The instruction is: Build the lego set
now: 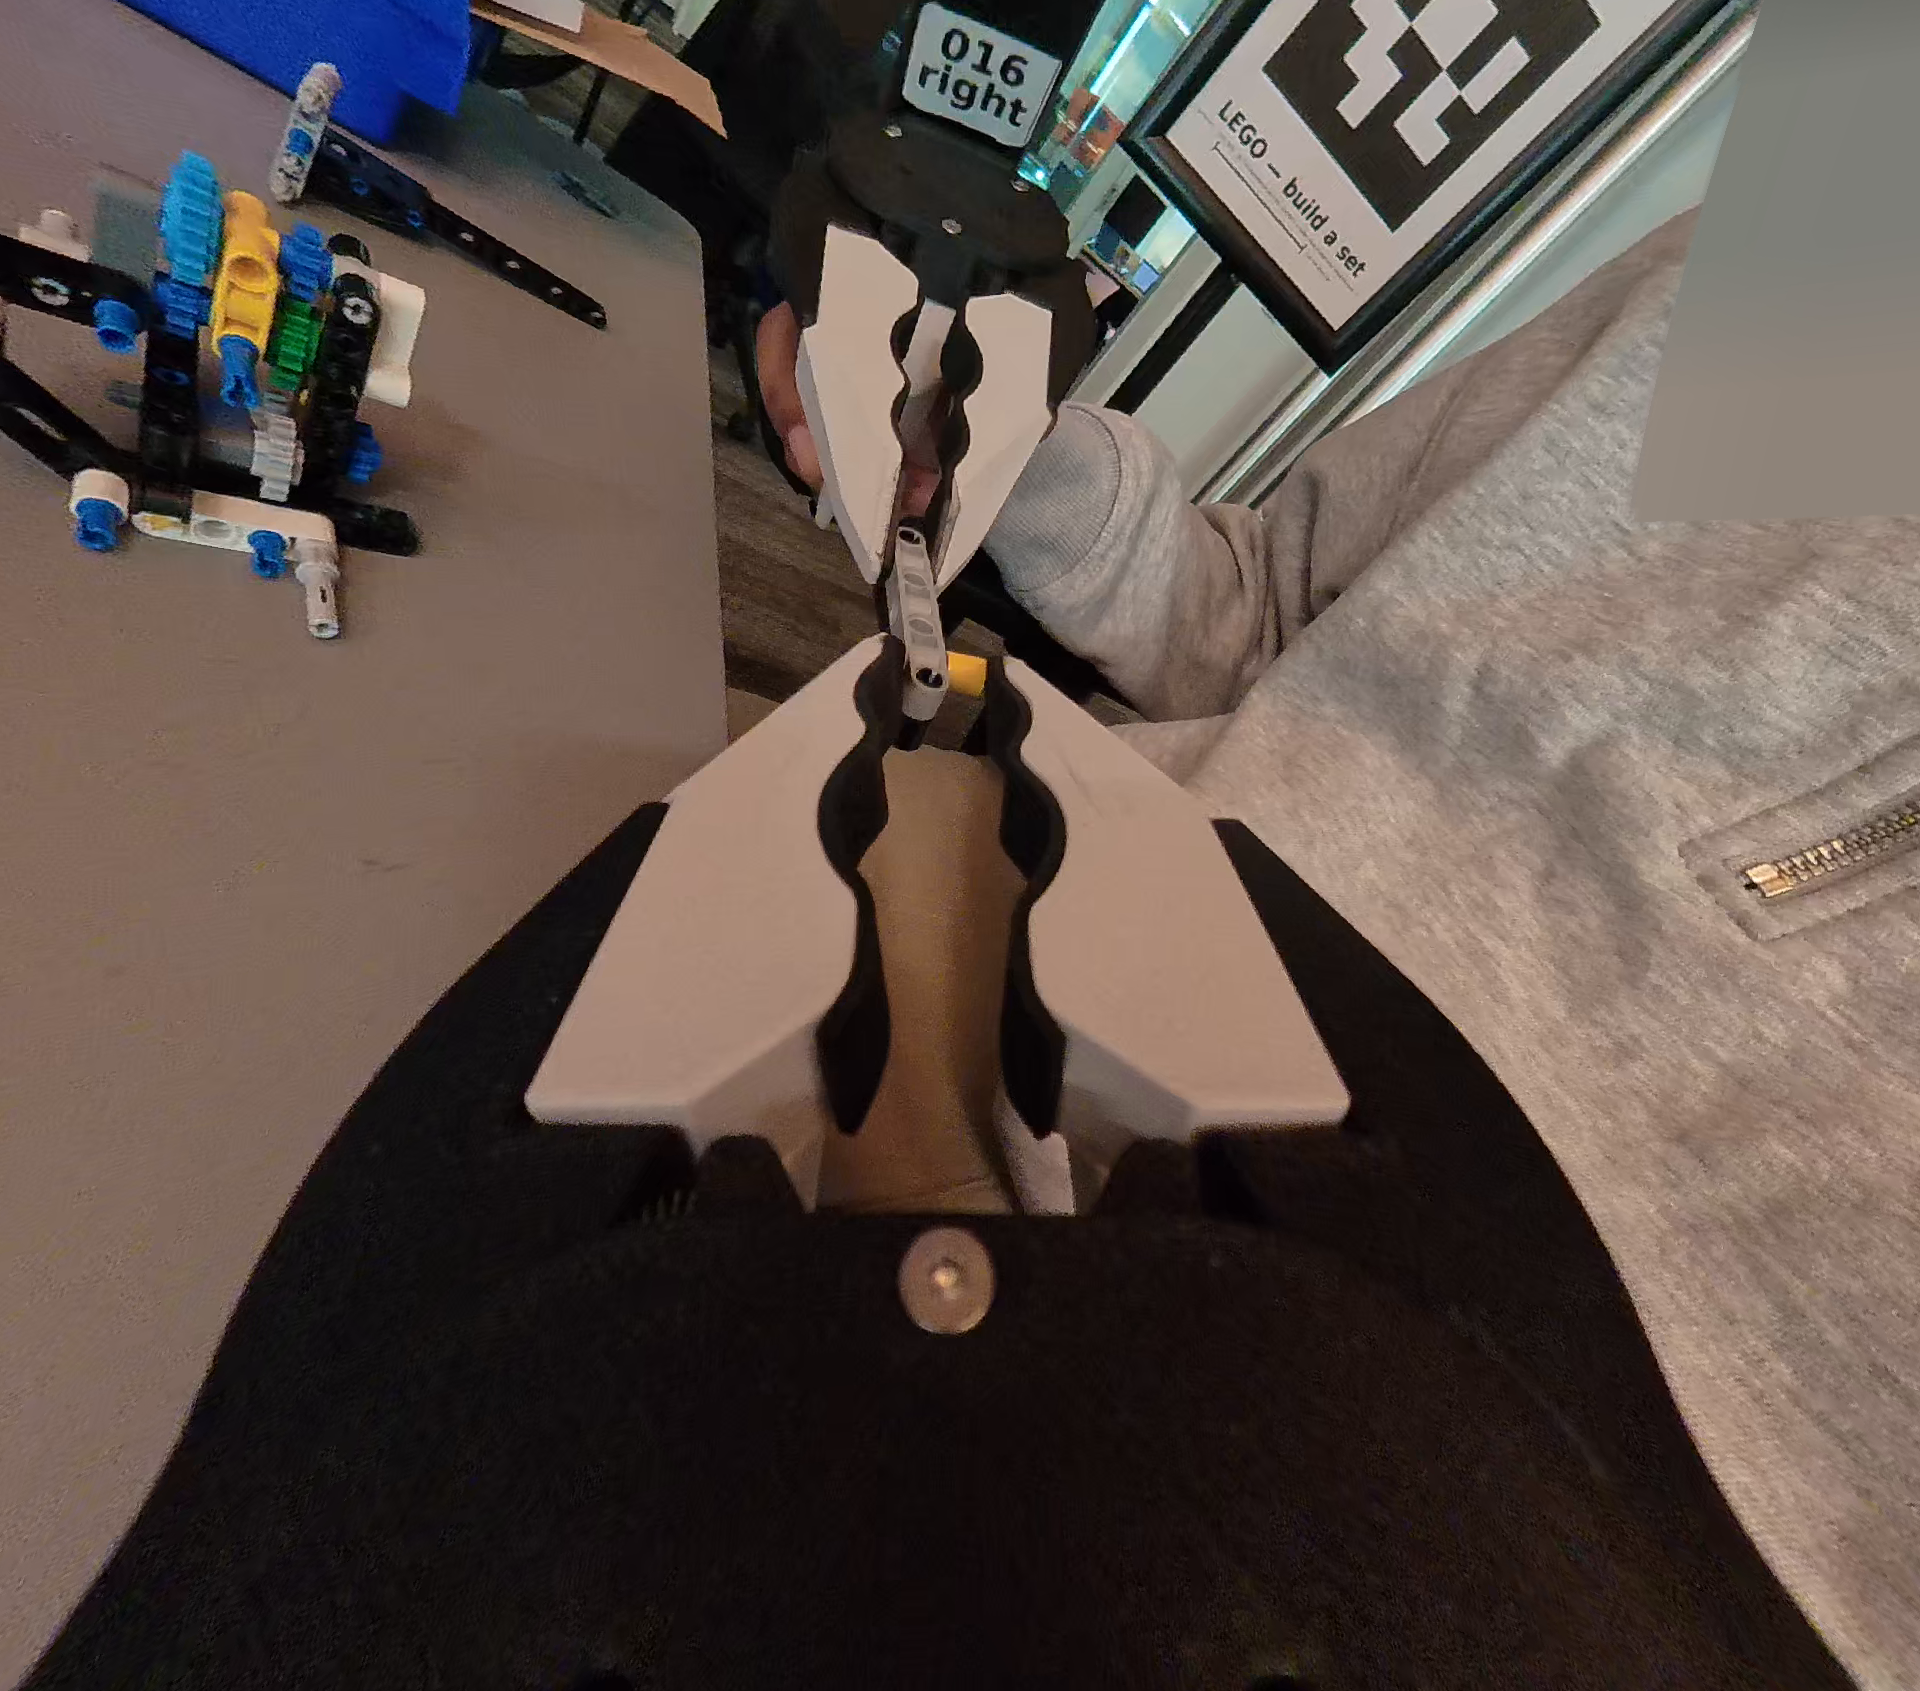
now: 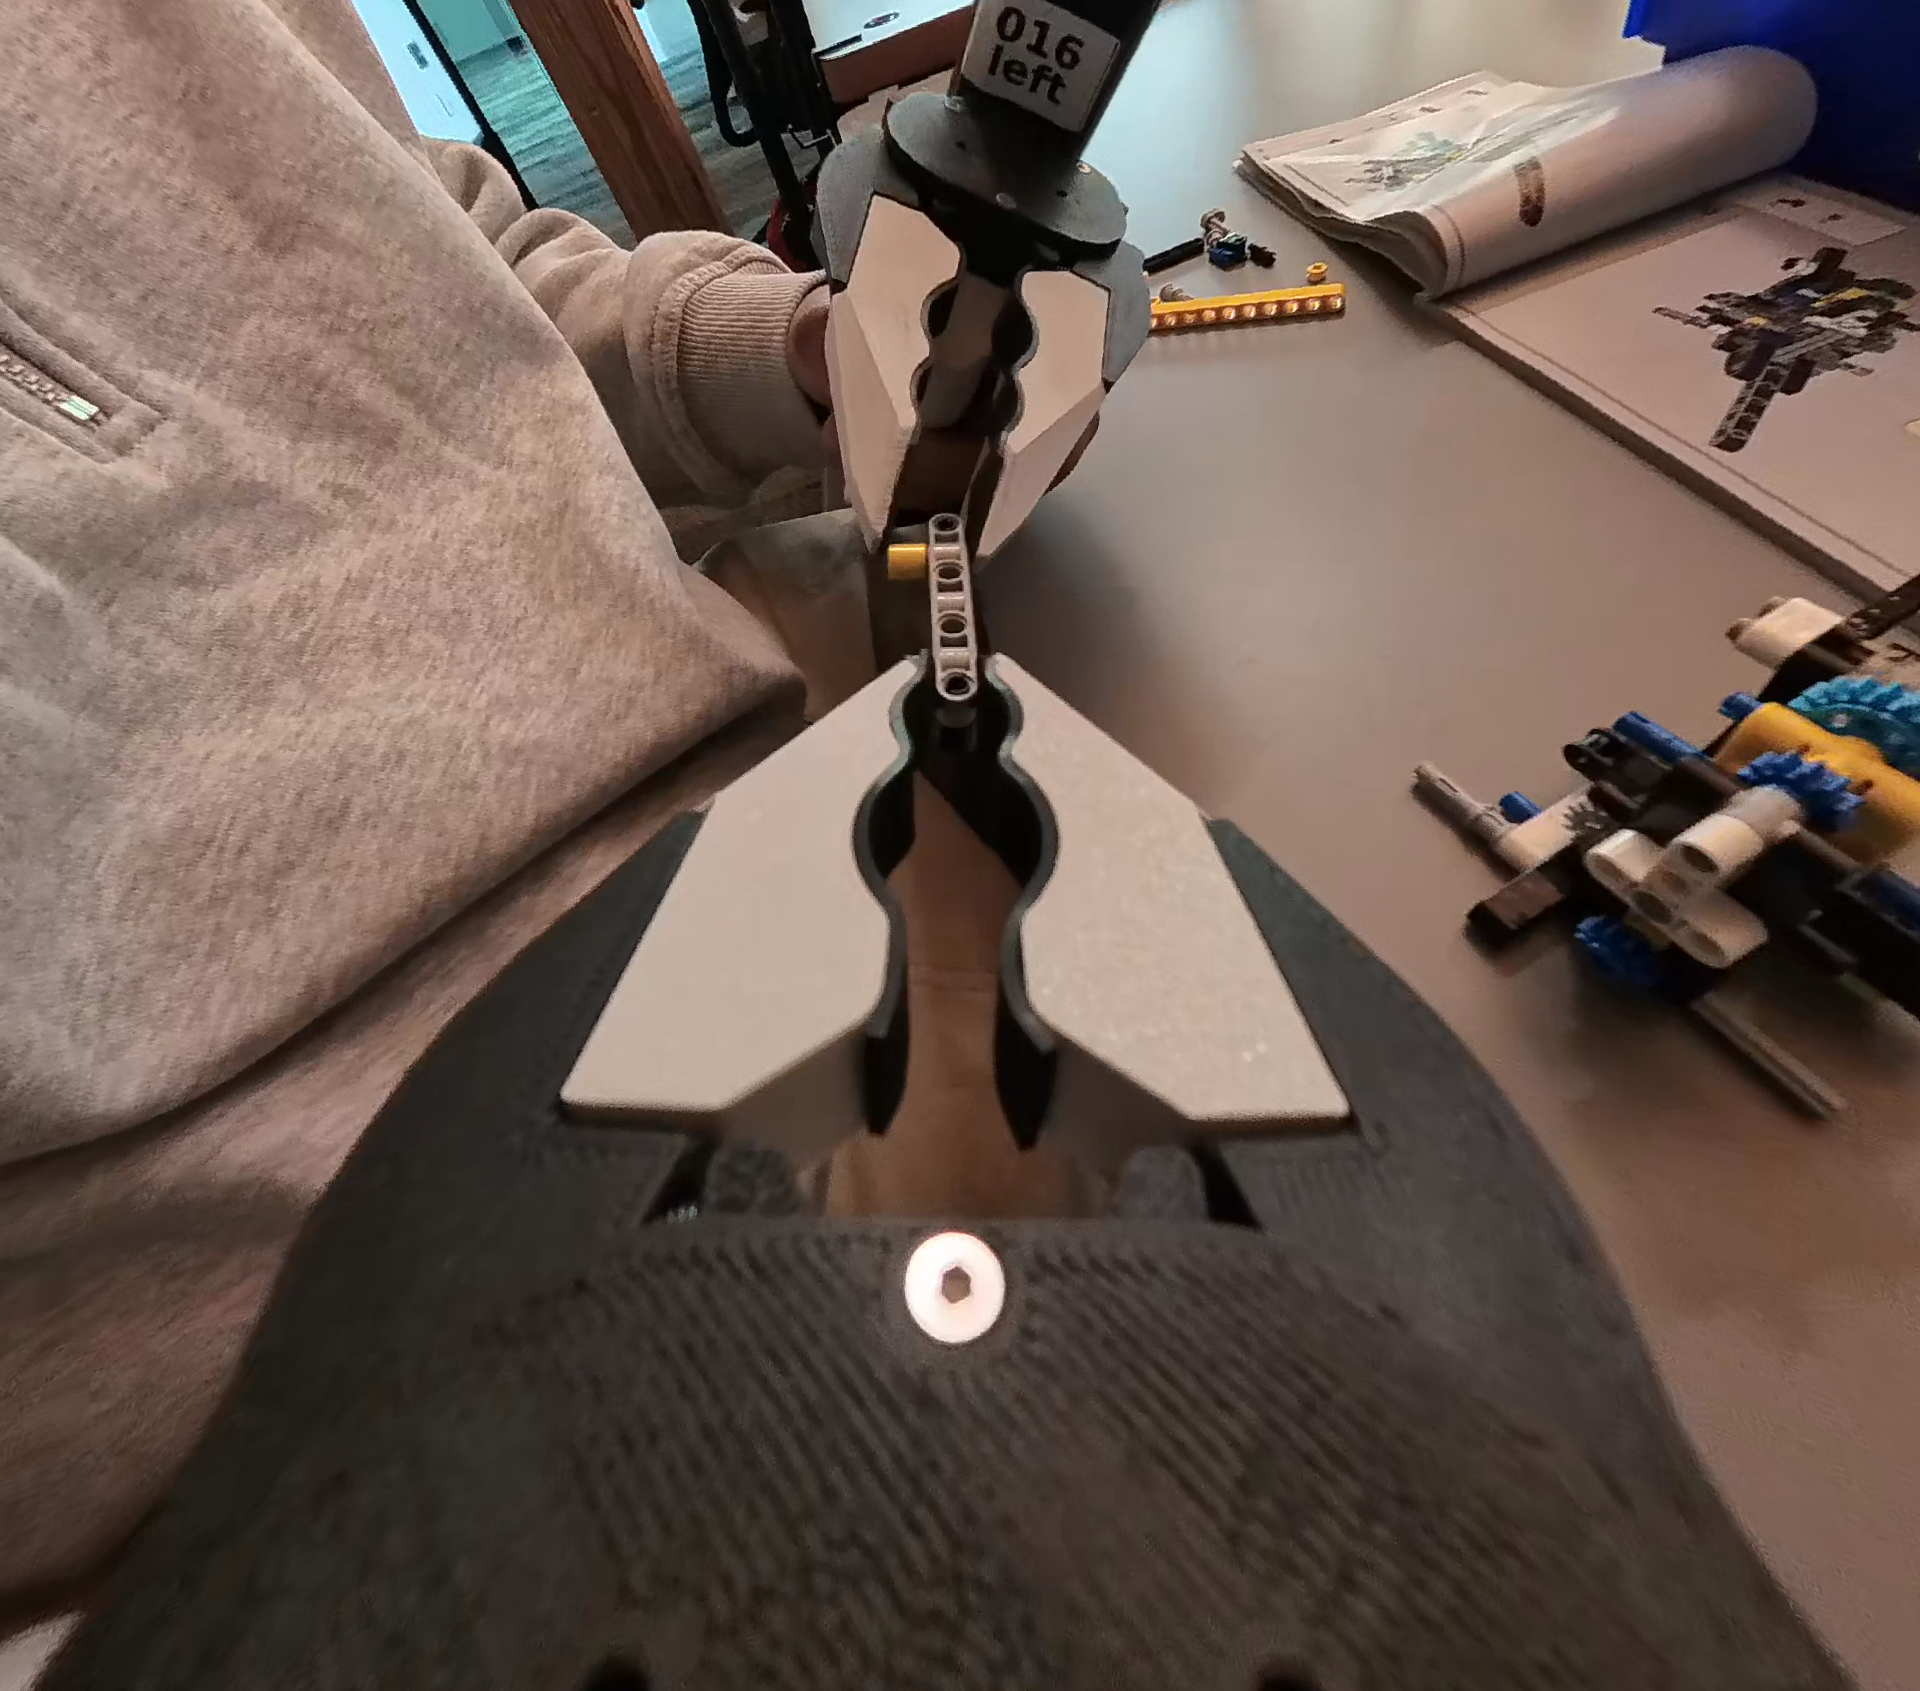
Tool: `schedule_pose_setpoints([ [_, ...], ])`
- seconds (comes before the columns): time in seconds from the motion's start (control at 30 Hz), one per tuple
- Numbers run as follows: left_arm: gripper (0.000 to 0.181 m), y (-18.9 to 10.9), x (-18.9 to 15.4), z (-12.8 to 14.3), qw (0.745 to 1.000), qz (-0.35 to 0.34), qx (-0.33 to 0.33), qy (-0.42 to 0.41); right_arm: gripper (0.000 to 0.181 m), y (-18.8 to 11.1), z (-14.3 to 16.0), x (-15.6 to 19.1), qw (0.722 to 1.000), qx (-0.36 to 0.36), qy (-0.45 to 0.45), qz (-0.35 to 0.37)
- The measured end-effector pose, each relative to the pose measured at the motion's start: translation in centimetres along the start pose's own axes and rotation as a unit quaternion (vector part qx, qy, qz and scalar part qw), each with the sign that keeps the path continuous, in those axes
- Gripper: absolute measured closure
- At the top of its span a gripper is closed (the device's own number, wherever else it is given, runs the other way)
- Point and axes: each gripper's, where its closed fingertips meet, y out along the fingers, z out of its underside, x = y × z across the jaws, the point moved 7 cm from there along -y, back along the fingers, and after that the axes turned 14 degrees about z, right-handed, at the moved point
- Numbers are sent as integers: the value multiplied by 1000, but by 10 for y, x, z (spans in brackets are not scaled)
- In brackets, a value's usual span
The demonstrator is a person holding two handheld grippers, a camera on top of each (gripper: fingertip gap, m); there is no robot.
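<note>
Midair, grey beam (image 1: pixel 918 623) pinched endwise between both closed hand-held grippers, yellow pin (image 1: pixel 968 673) attached

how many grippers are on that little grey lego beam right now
2. The left gripper pinches the grey beam's end that carries the yellow pin; the right gripper pinches the opposite end.

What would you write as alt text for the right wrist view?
Two claws meet tip to tip over a grey table's edge, the right claw and left claw each pinching an end of a small grey holed beam with a yellow peg. A half-built model and instruction booklets lie to the right.
</note>
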Motion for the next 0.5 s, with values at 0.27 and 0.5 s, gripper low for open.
schedule_pose_setpoints([
  [0.27,168,-1,2,-1,1000,-2,-11,-9,175,1,1,0,1000,3,-1,4],
  [0.5,166,-2,2,0,1000,-1,-8,-11,175,2,1,1,1000,4,-2,-3],
])
